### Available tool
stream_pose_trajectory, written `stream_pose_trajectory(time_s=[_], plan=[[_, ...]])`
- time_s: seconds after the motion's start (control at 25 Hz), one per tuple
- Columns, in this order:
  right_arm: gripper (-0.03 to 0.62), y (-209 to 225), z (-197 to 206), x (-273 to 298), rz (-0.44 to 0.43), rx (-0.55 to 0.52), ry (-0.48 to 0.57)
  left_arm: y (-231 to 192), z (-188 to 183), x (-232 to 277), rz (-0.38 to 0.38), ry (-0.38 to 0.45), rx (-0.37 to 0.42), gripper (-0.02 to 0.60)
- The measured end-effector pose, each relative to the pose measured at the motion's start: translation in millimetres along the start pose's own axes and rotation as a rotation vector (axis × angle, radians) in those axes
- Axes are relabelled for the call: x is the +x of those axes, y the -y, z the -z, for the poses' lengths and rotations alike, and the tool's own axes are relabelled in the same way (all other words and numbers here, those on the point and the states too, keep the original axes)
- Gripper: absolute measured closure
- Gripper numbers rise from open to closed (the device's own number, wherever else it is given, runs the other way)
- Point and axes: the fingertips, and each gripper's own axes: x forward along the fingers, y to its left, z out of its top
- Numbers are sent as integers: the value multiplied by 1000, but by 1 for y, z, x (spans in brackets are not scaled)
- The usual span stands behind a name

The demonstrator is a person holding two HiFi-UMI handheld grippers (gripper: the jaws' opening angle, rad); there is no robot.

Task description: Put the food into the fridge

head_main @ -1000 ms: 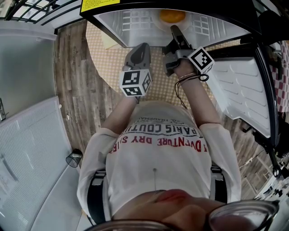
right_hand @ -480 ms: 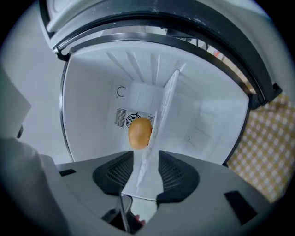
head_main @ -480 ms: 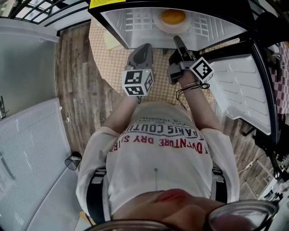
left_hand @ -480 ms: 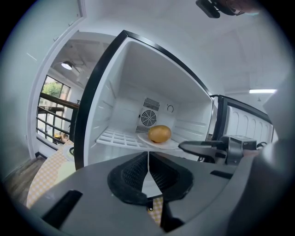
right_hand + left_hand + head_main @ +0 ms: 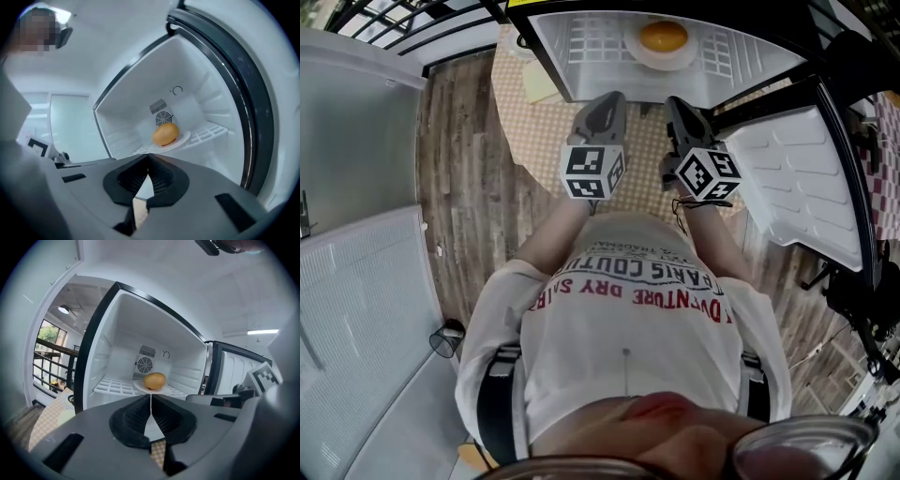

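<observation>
Food [image 5: 663, 37] is held by neither tongs. The left tongs [image 5: 151, 397] have their jaws pressed together tip to tip, with nothing between them. The right tongs [image 5: 148, 161] are closing fully, their tips meeting on nothing. Both hover side by side just outside the open fridge [image 5: 581, 37], pointing into it, above the checked table [image 5: 534, 122] in front of the fridge. Inside the fridge, the round orange-yellow food sits on a white plate [image 5: 661, 64]. The plate rests on the wire shelf [image 5: 112, 385], before the fan grille [image 5: 145, 365] on the back wall. The fridge's door [image 5: 787, 178] stands swung open on the right side.
</observation>
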Motion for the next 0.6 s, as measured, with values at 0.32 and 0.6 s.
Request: stream_pose_trajectory(time_s=[0.32, 0.6], plan=[[568, -9, -4, -18, 91, -383, 16, 11, -2, -11, 24, 9, 41, 554], [569, -4, 2, -22, 104, -279, -13, 16, -6, -16, 31, 27, 42, 554]])
